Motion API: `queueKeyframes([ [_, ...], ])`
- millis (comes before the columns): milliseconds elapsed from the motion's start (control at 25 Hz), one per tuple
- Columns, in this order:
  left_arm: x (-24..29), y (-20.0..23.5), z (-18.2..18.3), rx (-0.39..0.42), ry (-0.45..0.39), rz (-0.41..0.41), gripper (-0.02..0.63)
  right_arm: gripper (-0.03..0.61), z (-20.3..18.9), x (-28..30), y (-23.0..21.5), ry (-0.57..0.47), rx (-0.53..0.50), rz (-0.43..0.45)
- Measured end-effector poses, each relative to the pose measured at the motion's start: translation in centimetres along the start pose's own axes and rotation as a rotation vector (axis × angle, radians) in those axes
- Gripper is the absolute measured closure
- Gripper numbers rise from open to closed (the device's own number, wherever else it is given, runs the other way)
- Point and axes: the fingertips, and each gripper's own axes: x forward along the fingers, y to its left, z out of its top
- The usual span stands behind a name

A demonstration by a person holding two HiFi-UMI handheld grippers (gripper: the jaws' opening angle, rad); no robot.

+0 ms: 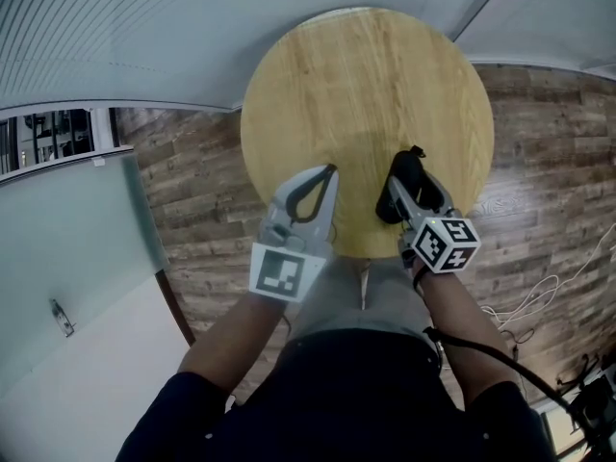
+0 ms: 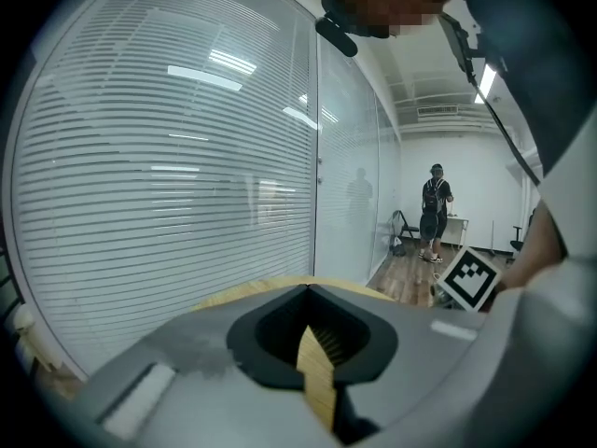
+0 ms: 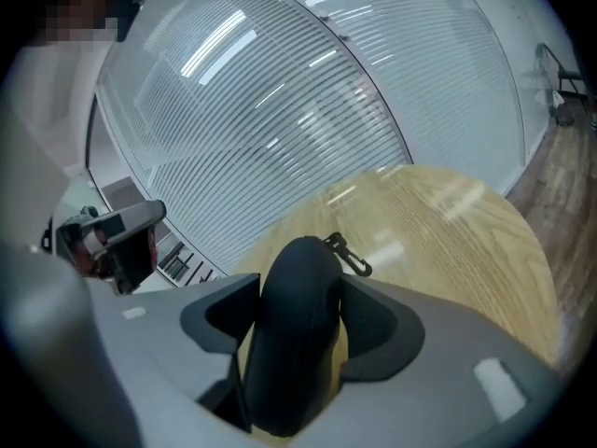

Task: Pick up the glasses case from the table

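Observation:
The black glasses case (image 1: 402,189) sits between the jaws of my right gripper (image 1: 412,165), over the near right part of the round wooden table (image 1: 366,75). In the right gripper view the case (image 3: 294,334) fills the gap of the right gripper (image 3: 303,283), both jaws pressed against its sides. A small black clip (image 3: 347,253) sticks out from the case's far end. My left gripper (image 1: 331,170) hovers over the table's near edge, its jaws closed tip to tip with nothing in them. In its own view the left gripper (image 2: 308,289) shows only table wood behind its jaws.
A glass wall with blinds (image 1: 115,27) runs behind and left of the table. Wood-plank floor (image 1: 549,162) surrounds it, with white cables (image 1: 539,296) at right. A person (image 2: 436,211) stands far off in the left gripper view.

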Motion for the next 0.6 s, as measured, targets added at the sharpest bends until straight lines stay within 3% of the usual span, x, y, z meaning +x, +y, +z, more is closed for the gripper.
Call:
queueKeyframes([
  [280, -1.7, -0.5, 3.1, 0.031, -0.047, -0.002, 0.609, 0.302, 4.3, -3.7, 3.1, -0.095, -0.016, 0.043],
  [600, -5.3, -0.5, 9.1, 0.050, -0.143, 0.006, 0.609, 0.302, 11.9, -10.0, 9.0, -0.254, -0.092, 0.078],
])
